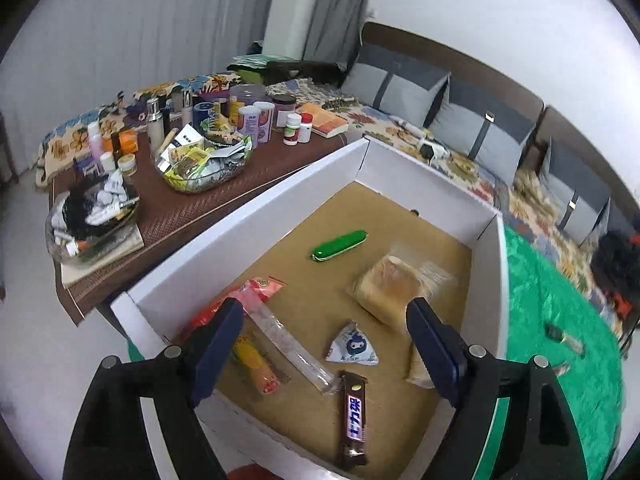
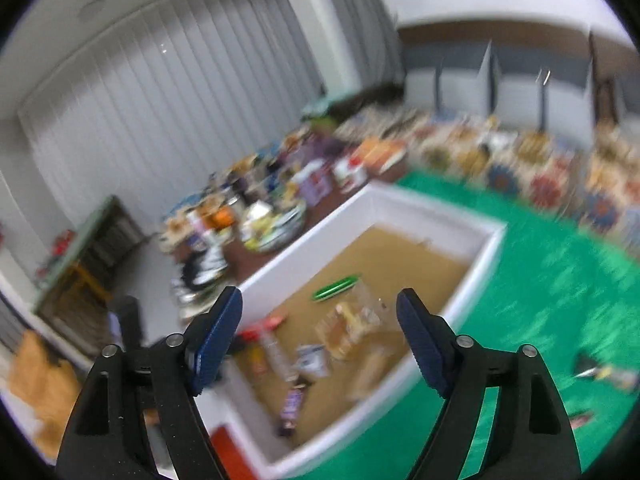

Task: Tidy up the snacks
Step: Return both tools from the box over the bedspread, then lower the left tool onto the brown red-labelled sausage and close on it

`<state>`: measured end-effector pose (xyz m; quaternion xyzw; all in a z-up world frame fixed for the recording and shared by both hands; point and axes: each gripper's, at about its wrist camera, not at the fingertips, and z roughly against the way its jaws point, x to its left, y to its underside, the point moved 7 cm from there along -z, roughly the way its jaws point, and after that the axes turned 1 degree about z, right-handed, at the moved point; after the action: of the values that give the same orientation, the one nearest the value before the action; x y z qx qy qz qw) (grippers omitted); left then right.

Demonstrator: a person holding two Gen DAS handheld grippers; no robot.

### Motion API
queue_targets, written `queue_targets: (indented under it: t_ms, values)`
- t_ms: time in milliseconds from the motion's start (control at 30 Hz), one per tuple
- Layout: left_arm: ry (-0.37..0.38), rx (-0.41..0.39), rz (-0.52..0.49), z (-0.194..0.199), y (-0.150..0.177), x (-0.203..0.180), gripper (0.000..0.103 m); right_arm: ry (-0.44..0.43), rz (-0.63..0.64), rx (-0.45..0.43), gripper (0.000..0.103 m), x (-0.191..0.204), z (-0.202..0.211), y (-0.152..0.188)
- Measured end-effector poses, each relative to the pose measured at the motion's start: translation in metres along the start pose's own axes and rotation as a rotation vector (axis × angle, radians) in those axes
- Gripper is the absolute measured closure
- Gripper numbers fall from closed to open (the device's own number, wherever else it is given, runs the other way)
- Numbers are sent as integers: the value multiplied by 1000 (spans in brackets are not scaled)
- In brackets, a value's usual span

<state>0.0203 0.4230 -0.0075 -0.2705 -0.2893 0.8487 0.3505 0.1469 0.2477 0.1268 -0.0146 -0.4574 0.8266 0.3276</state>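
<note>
A brown table [image 1: 172, 216] stands left of the green cloth [image 1: 560, 320]. On the table, a glass bowl [image 1: 208, 168] heaped with sachets sits near a second bowl [image 1: 88, 224] of dark and white oddments at the near-left corner. Behind them cluster bottles [image 1: 154, 124], purple-labelled jars [image 1: 256, 120] and two white pill bottles [image 1: 298, 128], with a book [image 1: 324, 120] just beside those. Grey cushions [image 1: 404, 84] line the sofa back beyond a floral cover [image 1: 440, 148]. Pale curtains [image 1: 160, 20] hang behind.

Open brown floor at the far end of the white box [image 1: 420, 168], past the green packet [image 1: 339, 245]. Nearer, snacks crowd it: bread bag [image 1: 390, 288], chocolate bar [image 1: 354, 416]. Left, the tabletop [image 1: 192, 216] is packed with bottles.
</note>
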Motion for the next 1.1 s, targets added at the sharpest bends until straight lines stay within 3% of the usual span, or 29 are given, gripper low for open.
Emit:
queue_targets:
  t_ms: [67, 133, 300, 400, 467, 667, 800, 933, 1100]
  values:
    - [41, -5, 8, 7, 6, -12, 20, 100, 15, -18, 16, -25, 15, 17]
    - [100, -1, -17, 13, 14, -39, 20, 179, -13, 21, 16, -58, 17, 50]
    - [310, 34, -152, 40, 56, -136, 18, 457, -192, 216, 17, -188, 30, 201]
    - [448, 90, -262, 46, 101, -206, 6, 602, -288, 246, 17, -249, 73, 269]
    - [470, 128, -339, 39, 128, -242, 5, 690, -315, 244, 17, -280, 104, 300]
    - [430, 251, -484, -22, 204, -316, 6, 848, -392, 230, 17, -350, 170, 346]
    - [385, 278, -570, -49, 235, -340, 6, 873, -453, 209, 16, -378, 189, 363]
    - [372, 287, -640, -57, 245, -355, 6, 845, -474, 161, 16, -385, 197, 366]
    - [398, 265, -743, -60, 237, -371, 6, 843, -462, 144, 12, -384, 192, 367]
